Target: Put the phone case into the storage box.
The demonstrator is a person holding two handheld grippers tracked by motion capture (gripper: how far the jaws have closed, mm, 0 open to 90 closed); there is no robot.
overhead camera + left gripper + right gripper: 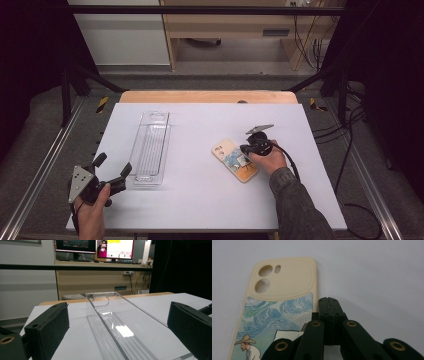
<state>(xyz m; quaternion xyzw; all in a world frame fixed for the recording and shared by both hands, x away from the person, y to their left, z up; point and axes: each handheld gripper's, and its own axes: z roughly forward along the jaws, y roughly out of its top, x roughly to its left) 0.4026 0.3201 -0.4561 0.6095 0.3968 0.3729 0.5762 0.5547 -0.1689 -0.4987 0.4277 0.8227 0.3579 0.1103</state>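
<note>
A cream phone case printed with a painted scene lies flat at the middle right of the white table. My right gripper points down at it, jaws pressed together with nothing between them. In the right gripper view the shut tips sit just beside the right edge of the case, below its camera cut-outs. A long clear plastic tray lies lengthwise at the left of the table. My left gripper stands open just short of the tray's near end. The tray runs away between its wide-apart pads.
Metal rails run along both sides of the table, and black frame posts stand at the far corners. Cables hang at the right. A wooden desk with monitors stands beyond the far edge.
</note>
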